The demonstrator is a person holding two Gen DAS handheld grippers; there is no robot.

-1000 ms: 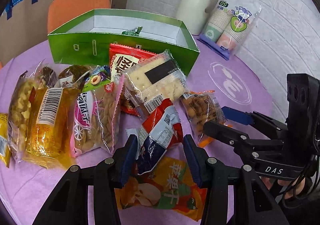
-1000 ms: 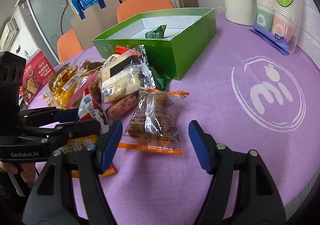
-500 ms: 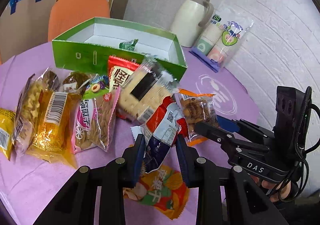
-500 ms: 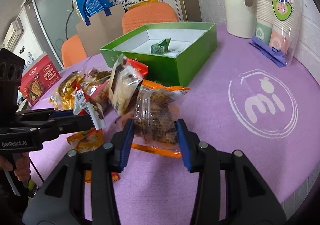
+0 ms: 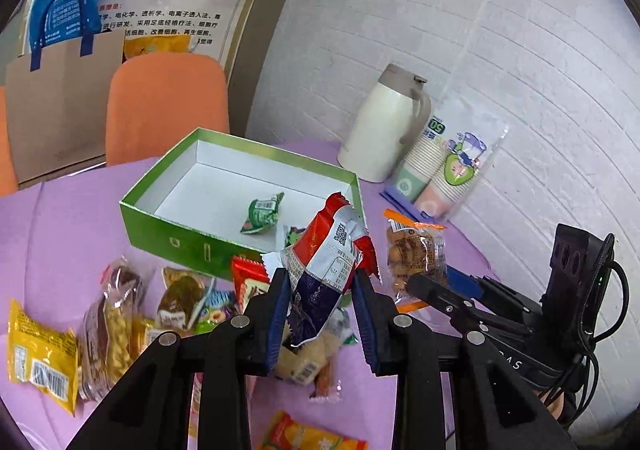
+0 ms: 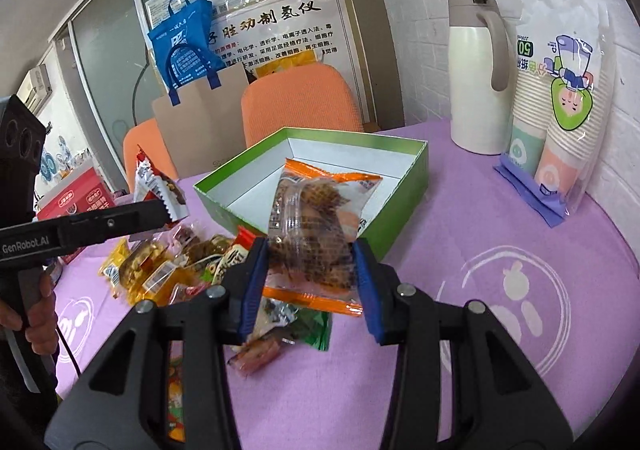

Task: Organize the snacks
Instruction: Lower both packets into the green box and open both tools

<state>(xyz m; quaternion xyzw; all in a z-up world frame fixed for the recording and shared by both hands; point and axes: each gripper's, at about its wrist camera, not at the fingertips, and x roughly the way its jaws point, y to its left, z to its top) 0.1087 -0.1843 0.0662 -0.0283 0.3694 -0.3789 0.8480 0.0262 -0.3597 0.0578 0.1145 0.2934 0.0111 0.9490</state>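
Observation:
My left gripper [image 5: 320, 290] is shut on a red, white and blue snack packet [image 5: 326, 262], held up above the table in front of the green box [image 5: 168, 238]. One small green packet [image 5: 262, 212] lies inside the box. My right gripper [image 6: 310, 270] is shut on a clear orange-edged cookie bag [image 6: 316, 226], lifted off the table near the green box [image 6: 404, 210]. In the left wrist view the right gripper [image 5: 424, 284] shows at the right with the cookie bag [image 5: 414, 250]. The left gripper [image 6: 170, 210] with its packet [image 6: 154, 188] shows at the left of the right wrist view.
Several snack packets [image 5: 116, 314] lie on the purple table [image 6: 500, 234] in front of the box. A white thermos jug [image 5: 384, 130] and a pack of paper cups [image 5: 448, 170] stand at the back right by the brick wall. Orange chairs [image 6: 300, 98] stand behind the table.
Both grippers closed on their packets and lifted them off the table; the red-white-blue packet and the cookie bag now hang in the air near the box.

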